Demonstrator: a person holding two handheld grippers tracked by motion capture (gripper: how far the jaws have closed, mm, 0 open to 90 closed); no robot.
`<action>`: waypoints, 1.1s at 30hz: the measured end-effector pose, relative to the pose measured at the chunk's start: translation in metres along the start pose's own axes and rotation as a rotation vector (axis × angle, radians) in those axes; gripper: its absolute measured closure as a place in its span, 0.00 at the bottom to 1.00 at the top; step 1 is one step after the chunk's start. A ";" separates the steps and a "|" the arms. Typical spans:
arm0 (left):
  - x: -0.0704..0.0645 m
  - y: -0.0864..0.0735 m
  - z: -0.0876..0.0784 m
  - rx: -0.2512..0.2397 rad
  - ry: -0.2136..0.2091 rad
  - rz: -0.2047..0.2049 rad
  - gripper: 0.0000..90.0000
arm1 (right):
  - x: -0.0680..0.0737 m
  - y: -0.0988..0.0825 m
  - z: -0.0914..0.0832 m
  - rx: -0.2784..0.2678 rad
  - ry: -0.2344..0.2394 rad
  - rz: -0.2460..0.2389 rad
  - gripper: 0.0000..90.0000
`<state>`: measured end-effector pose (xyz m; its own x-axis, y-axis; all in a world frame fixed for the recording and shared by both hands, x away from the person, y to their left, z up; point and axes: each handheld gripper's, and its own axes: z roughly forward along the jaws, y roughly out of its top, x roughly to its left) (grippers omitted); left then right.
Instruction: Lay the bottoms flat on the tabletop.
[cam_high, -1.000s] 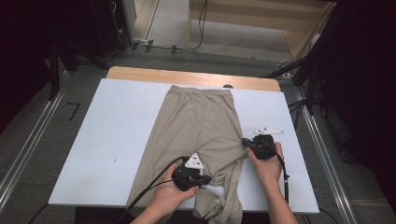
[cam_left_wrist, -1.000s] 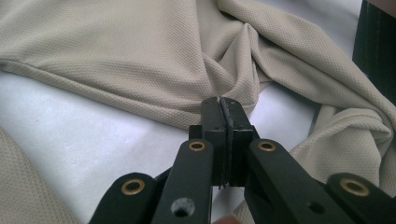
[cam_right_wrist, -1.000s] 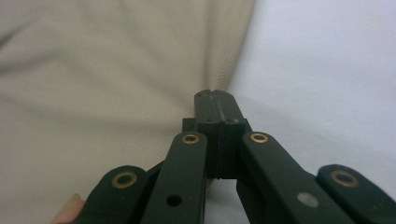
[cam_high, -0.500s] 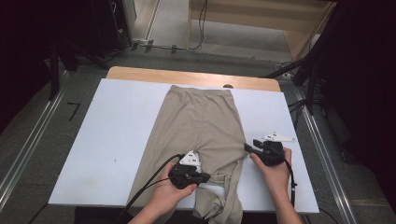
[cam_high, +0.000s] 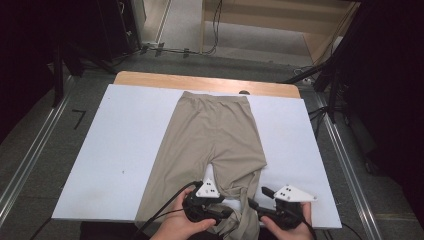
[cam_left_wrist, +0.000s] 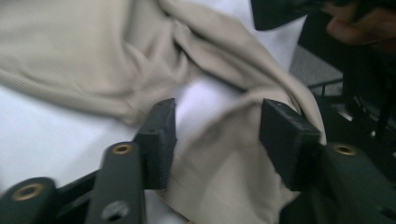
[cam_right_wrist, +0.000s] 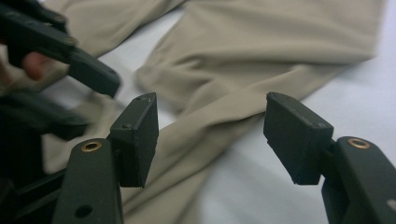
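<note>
I've pulled my right hand-held gripper (cam_high: 261, 204) back from the trouser leg's outer edge to the near bench (cam_high: 125, 150) edge, beside my left hand-held gripper (cam_high: 224, 211). Both are open, straddling bunched cloth. The trousers (cam_high: 215, 135) lie waist away, right leg crumpled by my hands, so I judge it needs straightening next.

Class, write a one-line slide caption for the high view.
Beige trousers spread on a white table, both grippers open at the bunched near leg.
</note>
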<state>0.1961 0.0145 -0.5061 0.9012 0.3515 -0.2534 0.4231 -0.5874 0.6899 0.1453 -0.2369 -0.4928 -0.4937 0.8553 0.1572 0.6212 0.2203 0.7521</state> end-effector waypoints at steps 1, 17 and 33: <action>-0.002 -0.002 0.002 0.025 0.005 0.021 0.72 | 0.006 -0.002 0.000 0.008 0.002 -0.009 0.40; -0.016 -0.003 -0.006 -0.026 -0.082 0.004 0.57 | -0.020 -0.025 -0.014 0.057 -0.028 0.061 0.97; -0.028 0.042 0.066 -0.005 0.162 0.032 0.69 | -0.032 -0.034 -0.016 0.017 -0.024 0.055 0.97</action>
<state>0.1950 -0.0676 -0.5147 0.8873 0.4456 -0.1187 0.3934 -0.5971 0.6991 0.1302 -0.2791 -0.5127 -0.4439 0.8774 0.1819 0.6574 0.1810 0.7315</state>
